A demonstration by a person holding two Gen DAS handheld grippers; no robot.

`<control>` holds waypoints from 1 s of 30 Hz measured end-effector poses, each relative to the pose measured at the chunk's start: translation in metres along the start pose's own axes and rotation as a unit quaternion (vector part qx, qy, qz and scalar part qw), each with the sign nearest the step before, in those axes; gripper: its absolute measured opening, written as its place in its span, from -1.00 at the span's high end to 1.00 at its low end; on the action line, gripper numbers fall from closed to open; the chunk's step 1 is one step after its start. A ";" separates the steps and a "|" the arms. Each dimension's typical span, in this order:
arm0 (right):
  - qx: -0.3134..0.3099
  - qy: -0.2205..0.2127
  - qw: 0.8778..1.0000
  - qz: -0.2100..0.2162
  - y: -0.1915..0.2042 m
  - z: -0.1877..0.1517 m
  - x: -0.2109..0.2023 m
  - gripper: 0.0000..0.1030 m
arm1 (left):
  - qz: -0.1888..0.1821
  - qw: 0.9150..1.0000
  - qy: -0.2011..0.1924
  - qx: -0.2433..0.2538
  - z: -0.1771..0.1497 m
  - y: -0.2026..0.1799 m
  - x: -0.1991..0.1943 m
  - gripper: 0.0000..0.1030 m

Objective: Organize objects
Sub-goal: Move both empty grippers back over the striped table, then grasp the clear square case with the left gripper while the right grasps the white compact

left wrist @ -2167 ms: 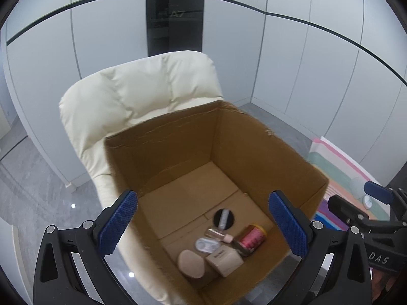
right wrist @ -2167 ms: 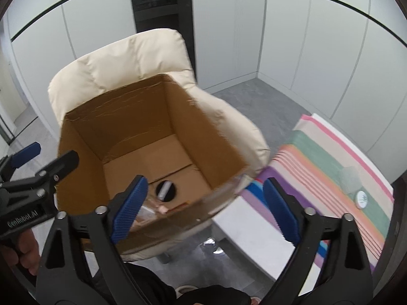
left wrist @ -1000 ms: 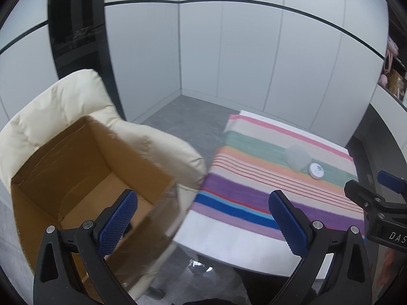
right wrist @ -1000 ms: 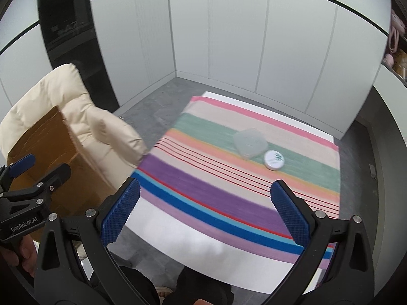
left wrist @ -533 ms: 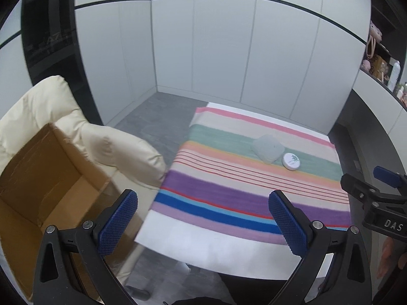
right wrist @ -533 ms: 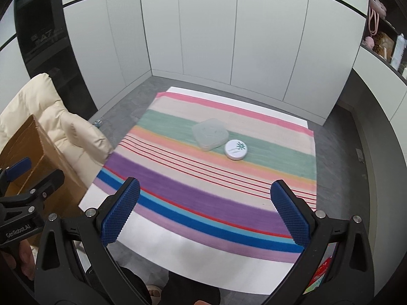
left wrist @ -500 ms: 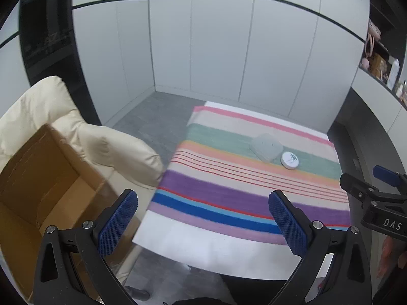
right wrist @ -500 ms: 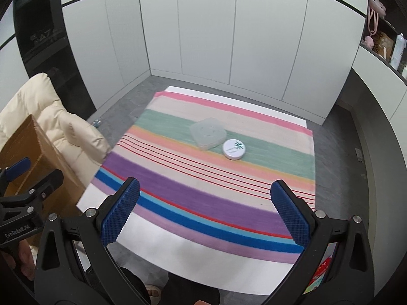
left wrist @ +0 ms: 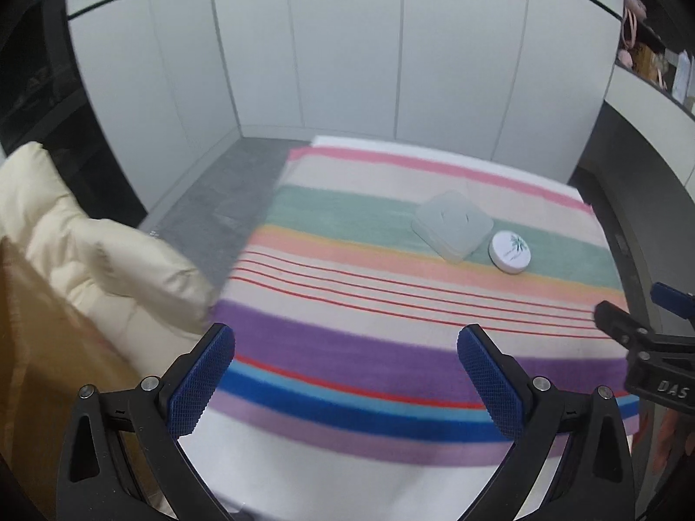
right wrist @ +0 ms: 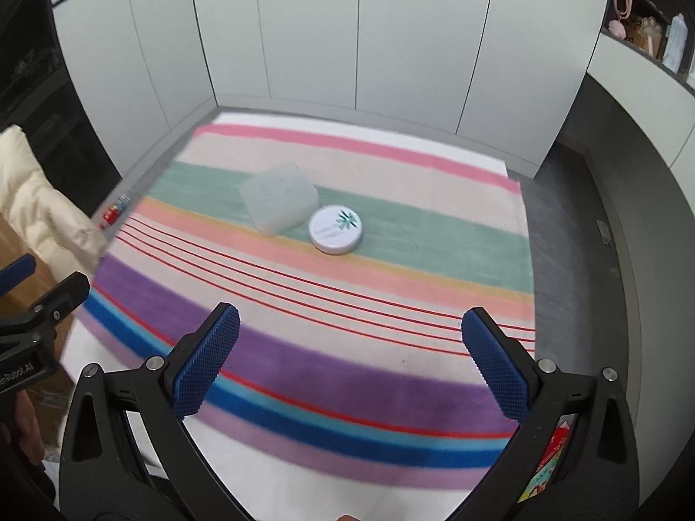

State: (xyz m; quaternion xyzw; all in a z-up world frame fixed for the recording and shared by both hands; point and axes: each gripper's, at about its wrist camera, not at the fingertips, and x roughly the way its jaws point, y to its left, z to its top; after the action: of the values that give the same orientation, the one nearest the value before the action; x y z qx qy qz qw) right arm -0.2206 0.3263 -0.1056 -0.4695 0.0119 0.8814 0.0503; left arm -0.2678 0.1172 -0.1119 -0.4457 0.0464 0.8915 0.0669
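Right wrist: striped cloth [right wrist: 304, 304], white cabinets [right wrist: 304, 34]

A translucent pale squarish plastic case with rounded corners [right wrist: 279, 200] lies flat on the green band of the striped cloth, closed, turned corner-on to the cameras. Just beside it, touching or nearly so, a round flat white tin [right wrist: 335, 229] lies lid up, its top printed with a teal leaf-like mark and small text too blurred to read

Both wrist views look down, forward over striped bench [left wrist: 391, 347] [right wrist: 347, 347] from near edge; share tin [left wrist: 509, 252] [right wrist: 335, 229], box [left wrist: 451, 223] [right wrist: 278, 199].
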 end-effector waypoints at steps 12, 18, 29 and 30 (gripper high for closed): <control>-0.014 0.026 0.999 0.011 -0.001 0.014 0.117 -0.89 | -0.024 0.999 0.022 0.018 0.004 -0.027 0.099 -0.94; -0.022 0.025 0.999 0.026 0.005 0.032 0.156 -0.80 | -0.036 0.998 0.021 0.051 0.016 -0.041 0.129 -0.96; 0.002 -0.006 1.000 0.020 -0.015 0.045 0.171 -0.17 | -0.078 0.992 0.030 0.090 0.039 -0.078 0.181 -0.99; 0.006 -0.008 1.000 0.016 -0.019 0.045 0.171 -0.17 | -0.079 0.993 0.027 0.089 0.043 -0.081 0.184 -1.00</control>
State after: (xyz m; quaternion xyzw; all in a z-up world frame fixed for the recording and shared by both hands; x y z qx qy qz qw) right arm -0.3505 0.3616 -0.2217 -0.4623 0.0249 0.8855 0.0388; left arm -0.3981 0.2175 -0.2353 -0.4644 0.0919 0.8632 0.1754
